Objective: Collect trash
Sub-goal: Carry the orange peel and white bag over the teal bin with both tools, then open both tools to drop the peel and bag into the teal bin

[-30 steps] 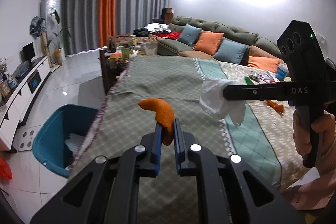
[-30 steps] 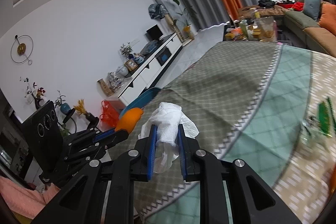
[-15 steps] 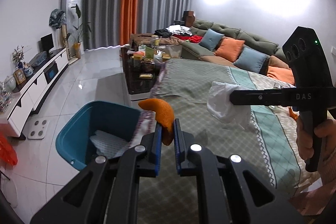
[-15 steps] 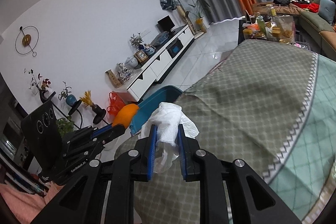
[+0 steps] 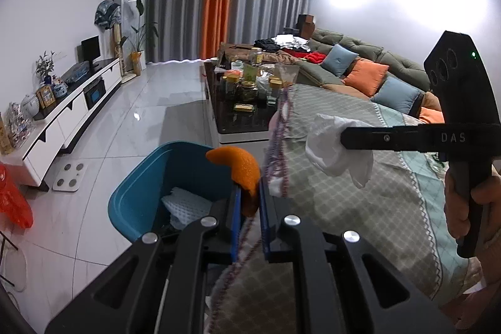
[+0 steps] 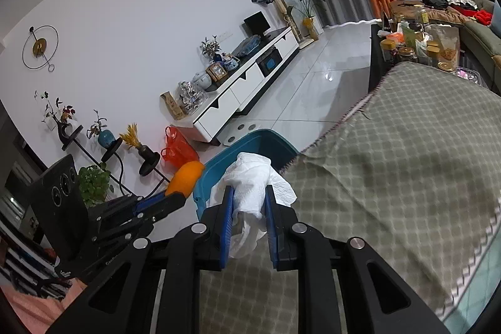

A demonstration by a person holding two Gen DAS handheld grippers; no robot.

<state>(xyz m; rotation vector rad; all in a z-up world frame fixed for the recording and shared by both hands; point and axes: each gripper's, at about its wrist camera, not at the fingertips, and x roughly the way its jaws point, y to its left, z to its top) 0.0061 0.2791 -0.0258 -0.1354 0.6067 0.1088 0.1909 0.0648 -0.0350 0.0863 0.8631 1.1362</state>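
My left gripper (image 5: 249, 196) is shut on an orange peel (image 5: 241, 165) and holds it over the near rim of a blue bin (image 5: 147, 177) on the floor, which holds white paper. My right gripper (image 6: 249, 196) is shut on a crumpled white tissue (image 6: 253, 177) above the edge of the cloth-covered table (image 6: 391, 165), just short of the bin (image 6: 266, 140). The right gripper with the tissue (image 5: 332, 149) also shows at the right of the left wrist view, and the left gripper with the peel (image 6: 186, 176) at the left of the right wrist view.
A dark coffee table (image 5: 244, 105) with jars stands beyond the bin. A white TV cabinet (image 5: 62, 118) runs along the left wall, with a white scale (image 5: 70, 172) and a red bag (image 5: 14, 199) on the floor. A sofa (image 5: 369, 71) with cushions is at the right.
Both grippers have swung left from over the table towards the blue bin, each still holding its item. The bin now lies directly below the peel.
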